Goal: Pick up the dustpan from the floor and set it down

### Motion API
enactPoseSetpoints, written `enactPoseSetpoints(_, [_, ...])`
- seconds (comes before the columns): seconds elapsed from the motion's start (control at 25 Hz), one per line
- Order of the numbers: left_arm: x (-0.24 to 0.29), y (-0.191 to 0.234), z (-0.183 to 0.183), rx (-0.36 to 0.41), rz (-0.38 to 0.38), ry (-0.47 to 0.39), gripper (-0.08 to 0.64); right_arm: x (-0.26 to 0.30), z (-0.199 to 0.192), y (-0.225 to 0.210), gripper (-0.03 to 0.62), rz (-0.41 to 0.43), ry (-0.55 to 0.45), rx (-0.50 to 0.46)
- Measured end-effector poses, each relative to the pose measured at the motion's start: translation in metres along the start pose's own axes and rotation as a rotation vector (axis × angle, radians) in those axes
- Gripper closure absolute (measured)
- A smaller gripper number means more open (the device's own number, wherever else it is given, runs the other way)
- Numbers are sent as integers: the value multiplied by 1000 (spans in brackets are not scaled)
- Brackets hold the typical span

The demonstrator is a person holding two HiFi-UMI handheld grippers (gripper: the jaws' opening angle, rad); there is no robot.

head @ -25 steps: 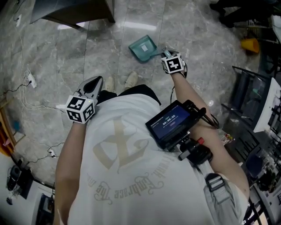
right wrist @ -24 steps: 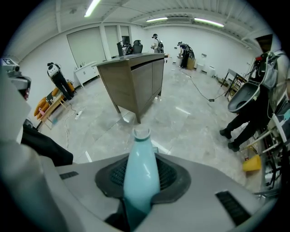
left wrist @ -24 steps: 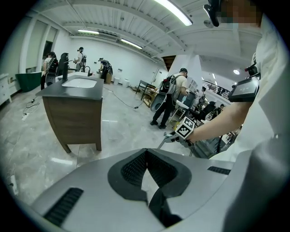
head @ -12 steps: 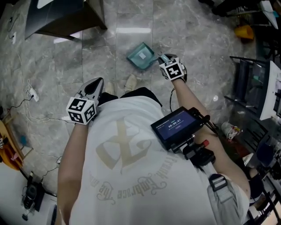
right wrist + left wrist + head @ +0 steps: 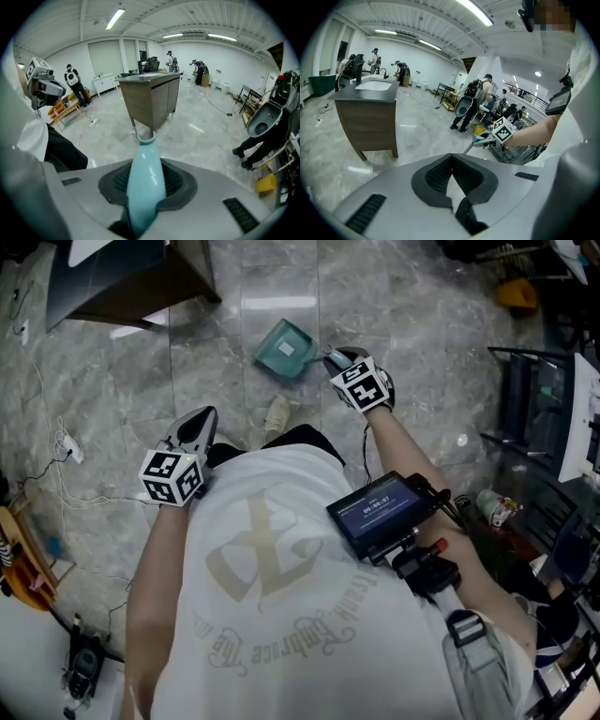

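— Where's the dustpan (image 5: 284,348)?
— Far ahead, apparently lifted off the floor (image 5: 422,315). The right tongs (image 5: 334,358) pinch its pale blue handle (image 5: 145,183).
— How should it handle?
— Probably light, stiff plastic, a bit slick. The handle is the sensible hold, though the pan may swing.
— And the left tongs (image 5: 451,160)?
— Pressed together, empty, near on the left.

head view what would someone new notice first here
The teal dustpan stands out against the grey marble floor at top centre, its handle clamped in the right hand-held gripper. Next come the black-and-white marker cubes on that and the left hand-held gripper, and the small screen by the person's right arm.
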State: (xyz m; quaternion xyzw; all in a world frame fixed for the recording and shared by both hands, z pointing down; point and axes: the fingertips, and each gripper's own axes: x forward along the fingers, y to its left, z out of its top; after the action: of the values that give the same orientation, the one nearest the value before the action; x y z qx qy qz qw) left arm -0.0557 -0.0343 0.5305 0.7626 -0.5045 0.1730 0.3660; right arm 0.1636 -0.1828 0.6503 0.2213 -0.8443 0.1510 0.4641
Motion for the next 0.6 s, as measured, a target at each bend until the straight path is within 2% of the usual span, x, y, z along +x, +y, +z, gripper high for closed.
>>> enactPoseSetpoints(0.2, [-5, -3, -1, -17, 10, -23, 549, -2, 17, 12, 491, 36, -24, -44])
enactPoseSetpoints(0.4, [-22, 11, -4, -68, 63, -73, 549, -3, 42, 29, 491, 72, -39, -102])
enactPoseSetpoints(0.6, [-60, 42, -20, -121, 98, -133, 549, 4, 85, 79, 491, 104, -49, -196])
